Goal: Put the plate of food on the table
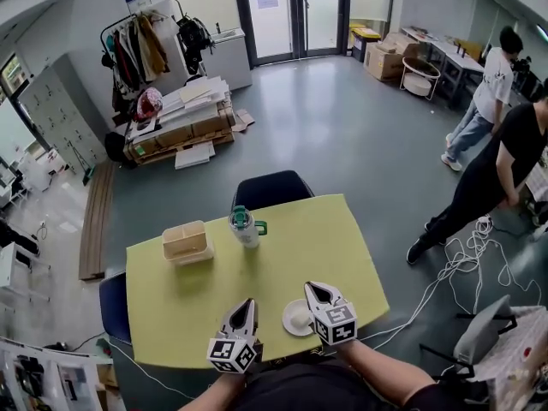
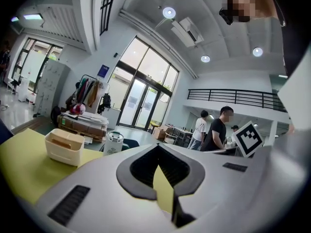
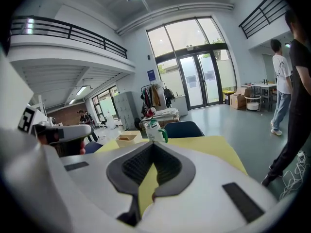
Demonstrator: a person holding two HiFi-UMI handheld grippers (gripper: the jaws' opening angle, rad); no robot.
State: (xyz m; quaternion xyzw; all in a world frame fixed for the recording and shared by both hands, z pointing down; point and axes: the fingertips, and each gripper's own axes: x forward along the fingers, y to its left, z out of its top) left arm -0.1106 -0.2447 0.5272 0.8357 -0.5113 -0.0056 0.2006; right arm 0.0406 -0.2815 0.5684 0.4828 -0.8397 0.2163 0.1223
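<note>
White left tongs (image 1: 249,301), right tongs (image 1: 309,286), marker cubes (image 1: 229,355).

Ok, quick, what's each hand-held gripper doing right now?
Left hand-held gripper: closed, holding nothing.
Right hand-held gripper: closed, holding nothing; the plate lies beside it, not gripped.
</note>
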